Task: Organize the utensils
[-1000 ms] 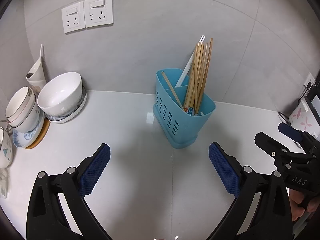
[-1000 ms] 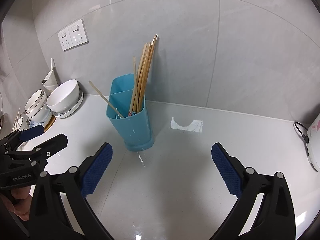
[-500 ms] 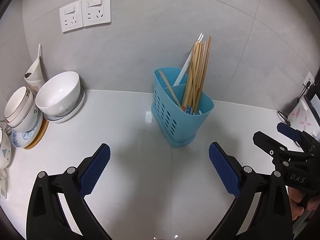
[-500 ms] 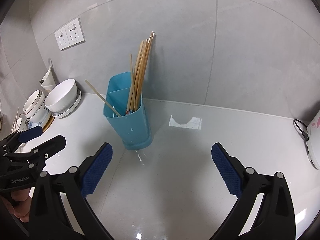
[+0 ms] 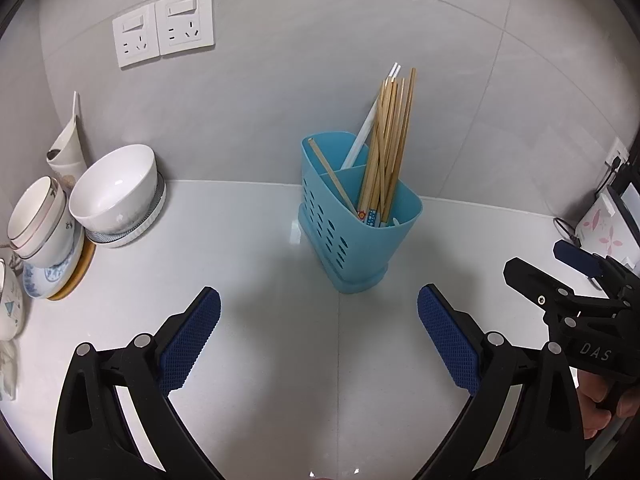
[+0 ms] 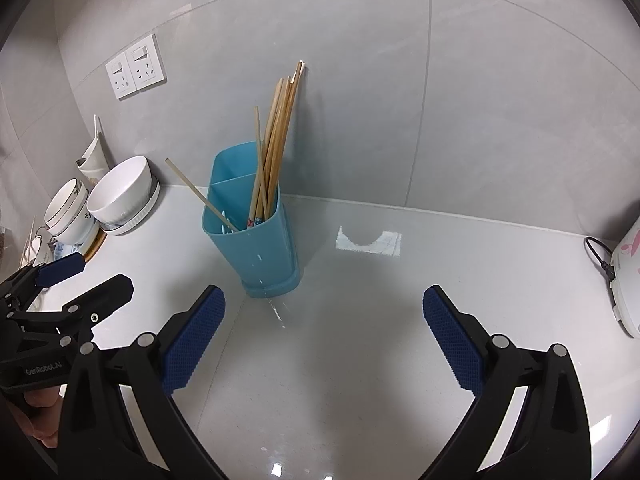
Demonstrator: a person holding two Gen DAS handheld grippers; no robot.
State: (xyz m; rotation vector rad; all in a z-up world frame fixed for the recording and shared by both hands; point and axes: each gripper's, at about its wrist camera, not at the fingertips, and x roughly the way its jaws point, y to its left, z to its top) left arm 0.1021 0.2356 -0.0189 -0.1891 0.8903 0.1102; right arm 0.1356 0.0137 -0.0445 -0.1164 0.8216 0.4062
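A blue plastic utensil holder [image 5: 360,236] [image 6: 256,248] stands on the white counter near the grey tiled wall. A bundle of wooden chopsticks [image 5: 390,144] [image 6: 276,140] leans in one of its compartments, with a white pair beside it. One single chopstick [image 5: 330,174] [image 6: 200,196] slants out of the other compartment. My left gripper [image 5: 319,340] hangs open above the counter in front of the holder, nothing between its fingers. My right gripper [image 6: 323,340] is open too, in front and to the right of the holder. Each gripper shows at the edge of the other's view.
Stacked white bowls [image 5: 114,192] [image 6: 120,196] and patterned dishes [image 5: 38,220] sit at the left against the wall. Two wall sockets [image 5: 164,32] are above them. A white appliance with a black cable [image 6: 628,276] stands at the right edge. A bright patch of light [image 6: 368,242] lies on the counter.
Both views have shifted slightly, so the holder sits a little lower and closer. Both grippers stay open and empty.
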